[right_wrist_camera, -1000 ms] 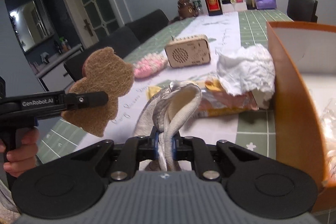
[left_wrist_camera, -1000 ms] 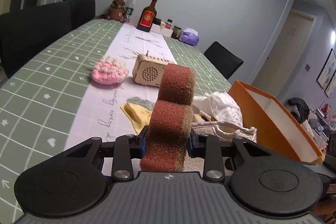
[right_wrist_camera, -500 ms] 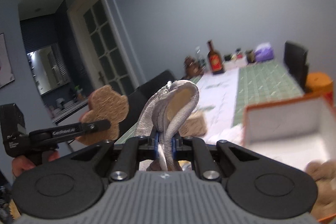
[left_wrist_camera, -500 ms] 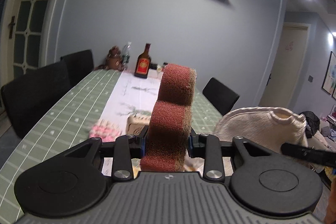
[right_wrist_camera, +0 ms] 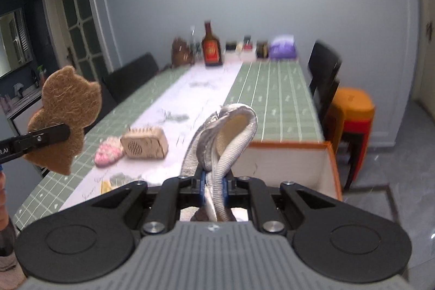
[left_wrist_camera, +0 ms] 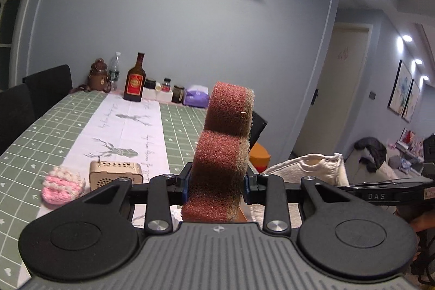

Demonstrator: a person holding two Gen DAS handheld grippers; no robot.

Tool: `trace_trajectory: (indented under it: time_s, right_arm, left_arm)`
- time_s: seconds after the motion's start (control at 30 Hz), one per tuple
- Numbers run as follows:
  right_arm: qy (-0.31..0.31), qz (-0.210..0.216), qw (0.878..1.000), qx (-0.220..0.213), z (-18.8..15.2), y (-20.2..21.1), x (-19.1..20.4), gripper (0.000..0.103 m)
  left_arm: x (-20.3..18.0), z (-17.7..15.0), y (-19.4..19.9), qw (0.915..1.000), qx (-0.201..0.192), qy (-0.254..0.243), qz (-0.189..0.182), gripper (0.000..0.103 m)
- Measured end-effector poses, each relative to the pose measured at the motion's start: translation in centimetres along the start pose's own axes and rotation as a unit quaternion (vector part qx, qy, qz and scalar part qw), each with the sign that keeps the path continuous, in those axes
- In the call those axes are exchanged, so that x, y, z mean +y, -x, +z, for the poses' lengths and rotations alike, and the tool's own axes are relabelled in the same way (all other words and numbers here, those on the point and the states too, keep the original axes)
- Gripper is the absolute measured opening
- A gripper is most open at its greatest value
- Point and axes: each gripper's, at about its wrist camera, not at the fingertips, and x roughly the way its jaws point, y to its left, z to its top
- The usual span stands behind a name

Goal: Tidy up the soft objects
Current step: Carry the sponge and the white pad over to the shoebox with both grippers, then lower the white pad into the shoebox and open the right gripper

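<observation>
Left hand-held gripper (left_wrist_camera: pixel 216 185) clamped on brown bear-shaped sponge (left_wrist_camera: pixel 223 154), held upright, raised well above counter (left_wrist_camera: pixel 24 154); seen side-on from right wrist view as flat brown cutout (right_wrist_camera: pixel 64 116) pinched in black fingers at far left. Right hand-held gripper (right_wrist_camera: pixel 213 185) clamped on grey-and-cream glove (right_wrist_camera: pixel 228 137), cuff looping up and over the fingers, also lifted off counter. Same glove visible in left wrist view as cream fabric (left_wrist_camera: pixel 310 167) just right of sponge. Both items mid-air, neither placed yet.

Just beyond right gripper: orange box (right_wrist_camera: pixel 288 162) with white inside, at counter's near right edge, open top facing up. Likely drop target, judging by task. Contents mostly hidden behind gripper body; cannot tell how much already inside. Glove held close over box's near wall, sponge well off to the left.

Still on counter, mid-way along white runner: pink crochet piece (left_wrist_camera: pixel 63 185) and beige speaker-like box (left_wrist_camera: pixel 115 175) touching or just beside each other. Yellow scrap (right_wrist_camera: pixel 106 186) and pale crumpled stuff near counter's near edge, partly hidden, blurred. Pink piece looks soft, probably still to collect; speaker looks rigid, probably stays.

Far end of counter: brown bottle (left_wrist_camera: pixel 134 78), water bottle, brown figure (left_wrist_camera: pixel 99 74), small jars, purple tissue pack (left_wrist_camera: pixel 196 98), all untouched, not soft-item targets by the look of it.

Judged progress: part way. Two soft items in grip, waiting for release into box; at least pink piece plus near-edge scraps left.
</observation>
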Motion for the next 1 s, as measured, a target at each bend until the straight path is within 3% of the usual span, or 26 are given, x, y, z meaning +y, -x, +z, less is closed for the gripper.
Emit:
trace_trajectory:
  time_s: [0.4, 0.53, 0.73, 0.87, 1.0]
  right_arm:
    - [0.034, -0.004, 0.993, 0.112, 0.2, -10.6, -4.3, 0.010]
    - [0.058, -0.010, 0.988, 0.146, -0.4, -13.8, -4.5, 0.010]
    - [0.127, -0.061, 0.972, 0.188, -1.8, -17.3, -4.4, 0.010]
    - [0.109, -0.047, 0.972, 0.200, -2.2, -18.3, -5.3, 0.010]
    - [0.116, -0.065, 0.969, 0.206, -2.8, -19.2, -5.5, 0.010]
  left_arm:
    - [-2.1, -2.9, -7.9, 0.9954, 0.092, -0.001, 0.024, 0.038]
    - [-2.2, -3.1, -9.0, 0.9939, 0.104, -0.002, 0.037, 0.038]
    - [-2.5, -3.1, -9.9, 0.9923, 0.111, -0.016, 0.053, 0.038]
    - [-2.4, -3.1, -10.6, 0.9911, 0.120, -0.018, 0.055, 0.038]
    - [-2.5, -3.2, -11.1, 0.9899, 0.125, -0.026, 0.062, 0.038]
